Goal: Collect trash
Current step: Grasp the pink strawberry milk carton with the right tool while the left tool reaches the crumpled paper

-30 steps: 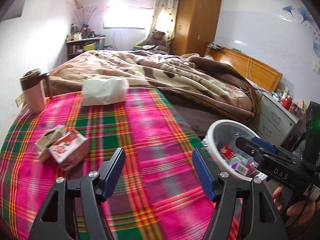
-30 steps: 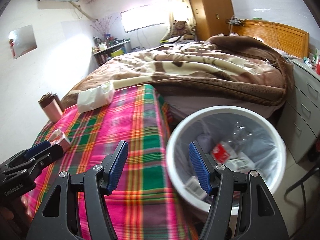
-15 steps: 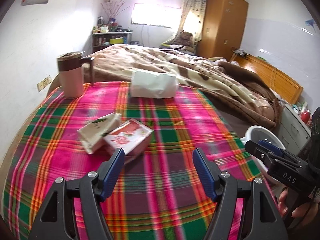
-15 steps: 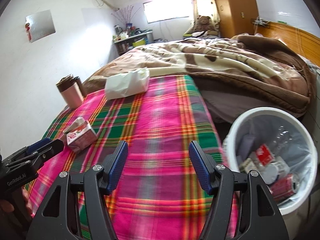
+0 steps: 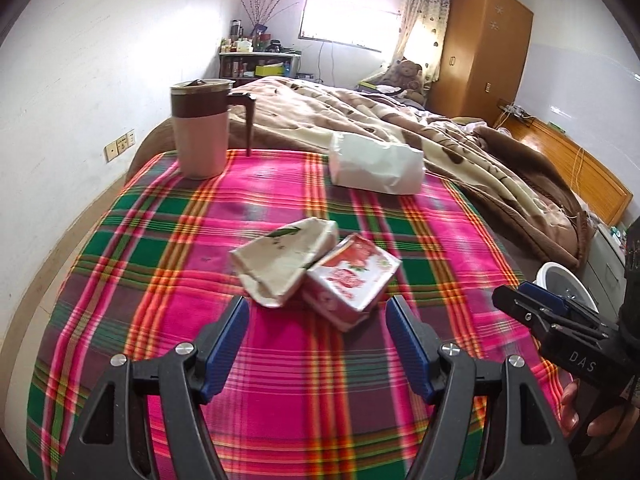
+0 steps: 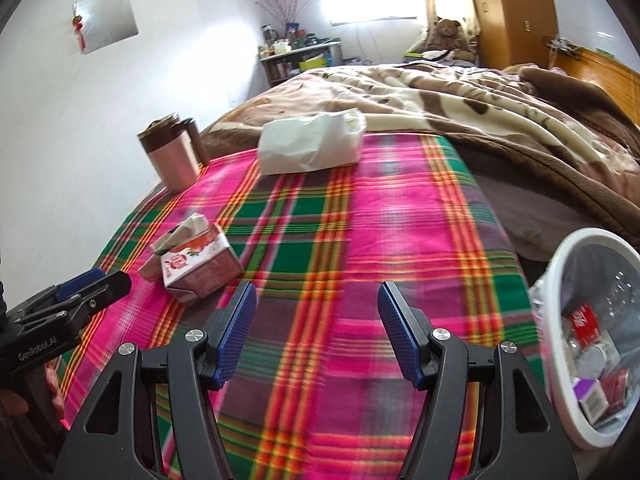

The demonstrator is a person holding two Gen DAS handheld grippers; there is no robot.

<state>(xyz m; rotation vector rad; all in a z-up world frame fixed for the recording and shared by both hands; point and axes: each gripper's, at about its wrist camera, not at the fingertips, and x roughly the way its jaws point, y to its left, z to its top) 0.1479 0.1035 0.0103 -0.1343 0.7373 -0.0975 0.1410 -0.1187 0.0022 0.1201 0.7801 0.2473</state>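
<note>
Two crushed cartons, one red-and-white and one beige (touching), are lying on the plaid blanket, nearer than the mug. Both the left tool and right tool are gaping empty.

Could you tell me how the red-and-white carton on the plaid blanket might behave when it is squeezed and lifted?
The red-and-white carton looks dented and creased, so it is probably empty, light and likely to crumple further. Lying flat on the plaid blanket, it seems unlikely to roll.
</note>
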